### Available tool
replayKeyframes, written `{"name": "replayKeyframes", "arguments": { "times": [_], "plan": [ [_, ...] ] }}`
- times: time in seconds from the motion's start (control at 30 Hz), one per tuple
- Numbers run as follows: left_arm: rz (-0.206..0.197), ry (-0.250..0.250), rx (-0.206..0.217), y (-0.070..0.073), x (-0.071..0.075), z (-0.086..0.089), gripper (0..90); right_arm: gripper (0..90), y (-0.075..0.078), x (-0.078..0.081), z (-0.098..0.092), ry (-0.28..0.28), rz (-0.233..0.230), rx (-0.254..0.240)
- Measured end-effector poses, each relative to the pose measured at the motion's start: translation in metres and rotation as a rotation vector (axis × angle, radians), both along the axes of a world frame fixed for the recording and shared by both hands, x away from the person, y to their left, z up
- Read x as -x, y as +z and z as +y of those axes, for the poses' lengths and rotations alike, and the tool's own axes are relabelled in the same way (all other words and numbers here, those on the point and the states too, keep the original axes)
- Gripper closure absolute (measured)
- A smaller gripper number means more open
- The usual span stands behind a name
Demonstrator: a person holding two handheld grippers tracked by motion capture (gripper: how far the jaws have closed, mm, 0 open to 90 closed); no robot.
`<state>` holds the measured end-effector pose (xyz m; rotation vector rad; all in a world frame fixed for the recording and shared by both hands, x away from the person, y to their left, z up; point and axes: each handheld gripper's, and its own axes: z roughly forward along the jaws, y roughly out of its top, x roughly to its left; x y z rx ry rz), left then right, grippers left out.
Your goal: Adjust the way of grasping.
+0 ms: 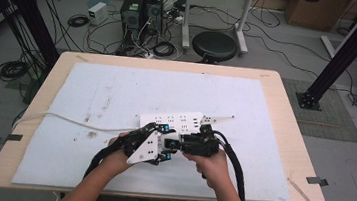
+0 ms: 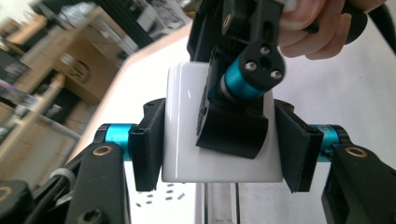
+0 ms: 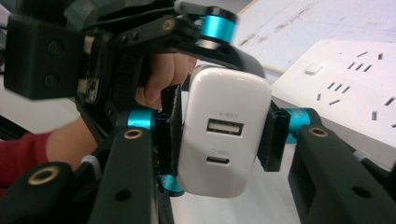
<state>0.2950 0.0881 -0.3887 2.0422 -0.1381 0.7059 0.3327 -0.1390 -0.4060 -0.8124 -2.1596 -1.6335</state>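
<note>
Both grippers are closed on the same white USB charger [image 3: 224, 135], held above the surface [image 1: 117, 89], just in front of the white power strip [image 1: 174, 120].

Left gripper [image 2: 219, 144]: jaws closed in to the charger's width, pads flat against two opposite sides of the white body. In the left gripper view the charger [image 2: 182, 140] sits square between them, with its plain face toward the camera.

Right gripper [image 3: 219, 128]: jaws also clamped on the charger, on two opposite sides, pads in contact. The right gripper view looks at the port face: a USB-A slot above a USB-C slot, labels reading upside down.

From the high view the two grippers meet nose to nose, left gripper [image 1: 149, 145] and right gripper [image 1: 189, 144], both just in front of the strip, a hand behind each. The charger itself is hard to pick out there, buried between the black frames.

Hidden or unclear:
- In the left gripper view, one black jaw and teal roller of the right gripper cover the middle of the charger's face.
- Plug prongs aren't visible in any view, so I can't tell which end they're on.
- The strip's near edge is covered by the grippers; its white cord [image 1: 64, 117] runs left off the surface edge.
- In the right gripper view the strip [image 3: 345, 88] is cut off at the right frame edge.
</note>
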Motion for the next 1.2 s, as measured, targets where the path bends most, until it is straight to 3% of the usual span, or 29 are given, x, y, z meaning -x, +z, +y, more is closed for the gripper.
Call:
{"name": "replayKeyframes", "arguments": {
  "times": [0.1, 0.3, 0.47, 0.53, 0.57, 0.6, 0.63, 0.73, 0.77, 0.8, 0.87, 0.93, 1.07, 1.1, 1.2],
  "plan": [
    [-0.019, 0.026, 0.011, 0.004, 0.000, 0.001, 37.4, 63.2, 0.004, 0.001, -0.002, -0.029, -0.017, 0.009],
    [0.072, 0.090, 0.039, 0.011, -0.007, 0.016, 19.4, 63.4, 0.013, 0.001, -0.017, -0.086, -0.088, 0.053],
    [0.140, 0.142, 0.030, 0.019, -0.011, 0.032, 18.4, 63.4, 0.023, 0.002, -0.029, -0.122, -0.169, 0.094],
    [0.155, 0.151, 0.034, 0.021, -0.013, 0.036, 18.4, 63.4, 0.025, 0.002, -0.032, -0.124, -0.176, 0.098],
    [0.155, 0.151, 0.034, 0.021, -0.013, 0.036, 18.4, 63.4, 0.027, 0.003, -0.034, -0.135, -0.194, 0.105],
    [0.204, 0.198, 0.029, 0.028, -0.016, 0.047, 18.4, 63.4, 0.032, 0.004, -0.037, -0.142, -0.227, 0.129],
    [0.204, 0.198, 0.029, 0.028, -0.016, 0.047, 18.4, 63.4, 0.034, 0.005, -0.038, -0.146, -0.251, 0.138],
    [0.258, 0.260, 0.006, 0.035, -0.021, 0.063, 18.4, 63.4, 0.041, 0.006, -0.041, -0.153, -0.280, 0.171],
    [0.258, 0.260, 0.006, 0.035, -0.021, 0.063, 18.4, 63.4, 0.043, 0.006, -0.043, -0.152, -0.290, 0.179],
    [0.296, 0.304, -0.016, 0.036, -0.024, 0.071, 18.4, 63.4, 0.045, 0.006, -0.044, -0.155, -0.299, 0.185],
    [0.314, 0.321, -0.034, 0.036, -0.026, 0.076, 18.4, 63.4, 0.049, 0.006, -0.047, -0.155, -0.311, 0.191],
    [0.365, 0.351, -0.079, 0.038, -0.032, 0.092, 18.4, 63.4, 0.052, 0.005, -0.051, -0.160, -0.327, 0.201],
    [0.373, 0.376, -0.102, 0.039, -0.036, 0.101, 18.4, 63.4, 0.057, 0.005, -0.054, -0.171, -0.331, 0.223],
    [0.408, 0.396, -0.119, 0.041, -0.043, 0.113, 18.4, 63.4, 0.059, 0.005, -0.055, -0.176, -0.341, 0.240],
    [0.403, 0.404, -0.174, 0.039, -0.048, 0.120, 18.5, 63.3, 0.061, 0.004, -0.057, -0.179, -0.355, 0.267]
  ]
}}
